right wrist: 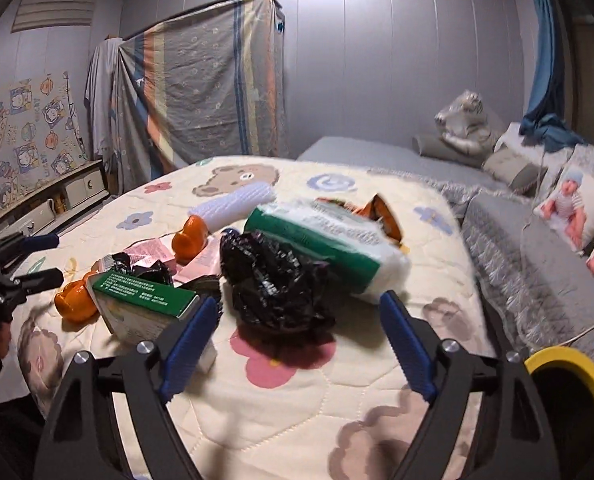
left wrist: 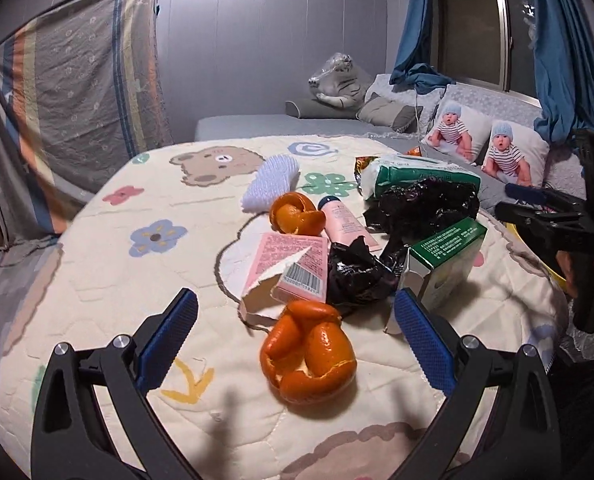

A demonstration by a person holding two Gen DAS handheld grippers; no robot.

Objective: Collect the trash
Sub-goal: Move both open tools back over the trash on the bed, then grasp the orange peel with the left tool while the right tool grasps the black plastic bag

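Note:
Trash lies on a cartoon quilt (left wrist: 137, 280). My left gripper (left wrist: 295, 316) is open and empty, its blue pads either side of a near orange peel (left wrist: 309, 354). Beyond it lie a torn pink box (left wrist: 293, 264), a crumpled black bag (left wrist: 357, 272), a green-topped box (left wrist: 445, 260), a second peel (left wrist: 295, 214) and a pink tube (left wrist: 347, 222). My right gripper (right wrist: 299, 316) is open and empty, just short of a bigger black bag (right wrist: 275, 280). The green-topped box (right wrist: 145, 300) sits by its left finger. A green and white tissue pack (right wrist: 329, 240) lies behind.
A white bristly brush (left wrist: 271, 184) lies at the back of the pile, and an orange snack wrapper (right wrist: 381, 216) sits behind the tissue pack. A yellow-rimmed bin (right wrist: 569, 392) stands at the lower right. A grey bed with pillows (right wrist: 537, 264) runs along the right.

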